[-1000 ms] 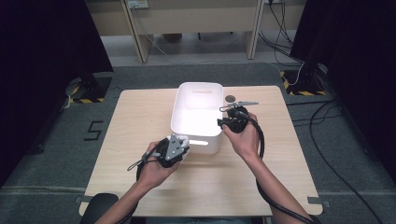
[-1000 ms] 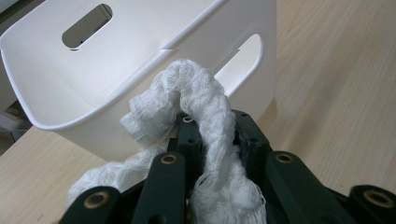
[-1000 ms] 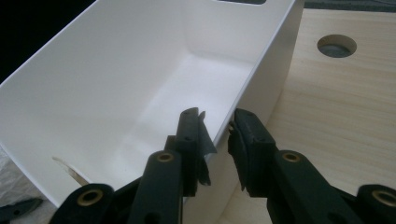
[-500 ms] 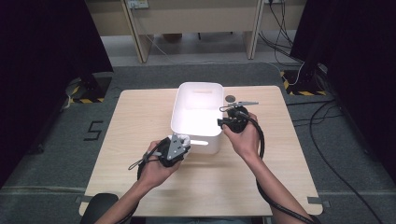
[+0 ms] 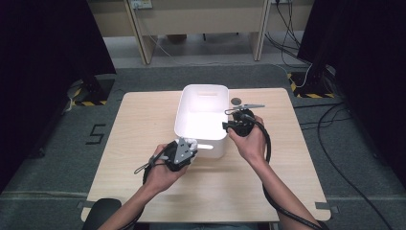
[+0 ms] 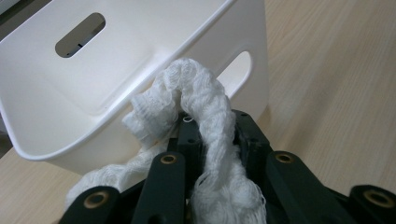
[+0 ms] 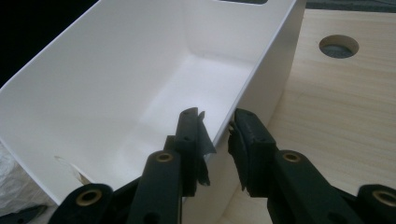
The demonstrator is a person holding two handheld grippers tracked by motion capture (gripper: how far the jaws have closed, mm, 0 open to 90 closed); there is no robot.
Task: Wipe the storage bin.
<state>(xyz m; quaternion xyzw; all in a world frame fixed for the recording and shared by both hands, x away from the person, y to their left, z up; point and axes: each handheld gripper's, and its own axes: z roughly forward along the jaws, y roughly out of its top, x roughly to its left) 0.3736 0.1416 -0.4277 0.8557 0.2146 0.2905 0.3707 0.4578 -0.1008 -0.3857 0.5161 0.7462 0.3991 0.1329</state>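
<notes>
A white plastic bin [image 5: 203,88] stands in the middle of the wooden table. My left gripper [image 5: 191,144] is at the bin's near wall, shut on a twisted white gauze cloth [image 6: 205,105] that arches up between its jaws [image 6: 215,123] against the bin [image 6: 93,79]. My right gripper [image 5: 226,125] straddles the bin's right wall. One jaw is inside the bin [image 7: 116,70] and one outside, and the gripper [image 7: 218,127] is closed on the rim. The bin's floor looks bare.
A round cable hole [image 5: 236,101] sits in the table [image 5: 143,124] just right of the bin's far corner; the same cable hole [image 7: 338,45] lies ahead of my right gripper. Black curtains flank the table. Cables trail on the floor at right.
</notes>
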